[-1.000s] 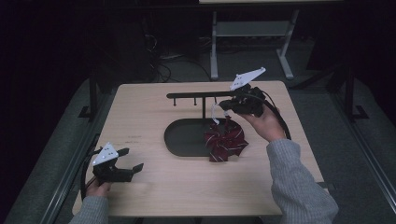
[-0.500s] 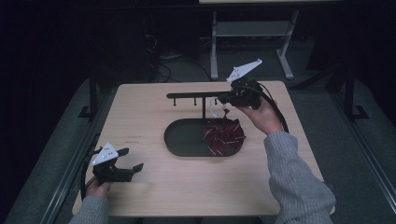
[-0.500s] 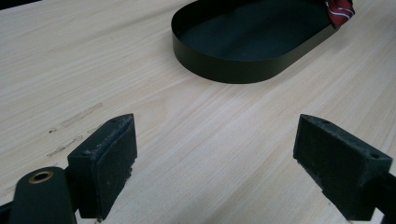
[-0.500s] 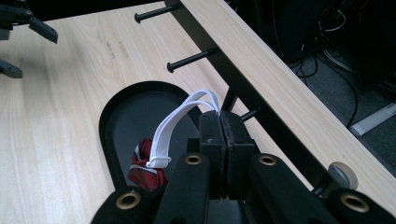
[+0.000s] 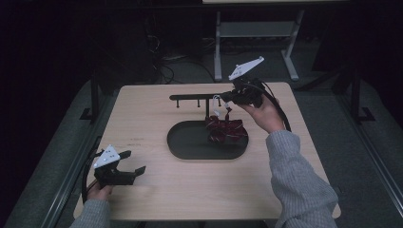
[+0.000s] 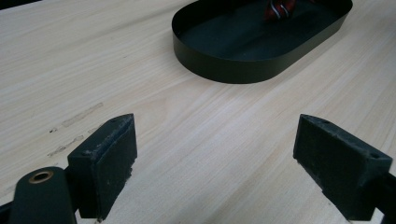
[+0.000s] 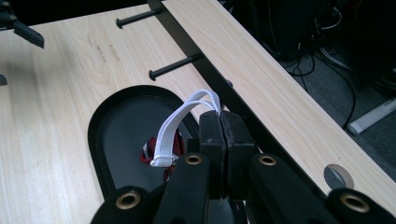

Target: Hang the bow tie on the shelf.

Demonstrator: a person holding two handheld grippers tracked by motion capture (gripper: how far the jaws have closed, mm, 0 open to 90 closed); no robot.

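Right gripper [image 7: 219,122] clamps the white loop [image 7: 175,123] of a red-and-black fabric piece [image 5: 225,130] hanging over the black tray [image 5: 190,147], its shape hard to read, while the left gripper [image 5: 128,164], jaws apart, rests near the table's [image 5: 157,104] front corner.

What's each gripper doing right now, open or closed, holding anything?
Left gripper: open, holding nothing, low over the table.
Right gripper: closed on the white strap of the red item by the rack.
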